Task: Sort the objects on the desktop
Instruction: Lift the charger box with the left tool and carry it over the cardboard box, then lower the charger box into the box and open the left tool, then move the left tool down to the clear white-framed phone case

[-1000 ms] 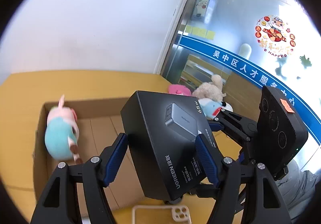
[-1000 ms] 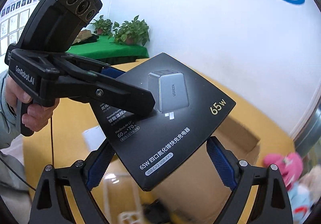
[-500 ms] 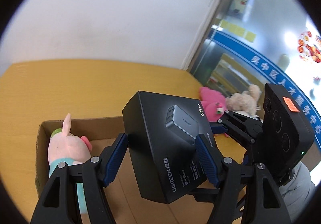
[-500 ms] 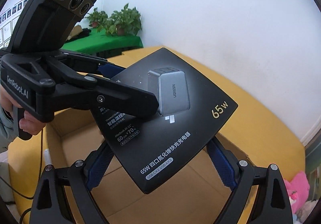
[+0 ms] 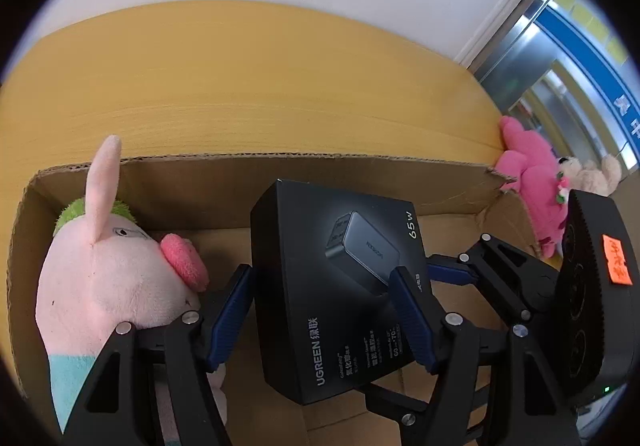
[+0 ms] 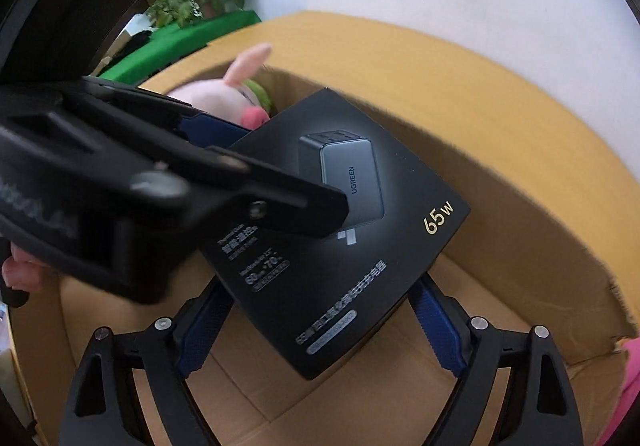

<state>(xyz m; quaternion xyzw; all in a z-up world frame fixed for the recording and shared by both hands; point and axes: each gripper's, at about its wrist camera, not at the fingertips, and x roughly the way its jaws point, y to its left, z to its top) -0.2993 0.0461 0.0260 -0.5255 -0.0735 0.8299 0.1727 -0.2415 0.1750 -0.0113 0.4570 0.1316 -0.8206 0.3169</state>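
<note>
Left wrist view: the charger box (image 5: 340, 286) now sits low inside the cardboard carton (image 5: 280, 166), where a second ago it rode above the rim; placement appears imminent; left tool (image 5: 324, 322) clamps its sides, beside the plush pig (image 5: 112, 278).

Right wrist view: right tool (image 6: 316, 330) grips the box's near corner, angled downward; carton floor lies just below.

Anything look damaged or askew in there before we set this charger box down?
Yes: the cardboard box's right corner is torn and ragged. The charger box, gripped by the left gripper and the right gripper, is tilted.
</note>
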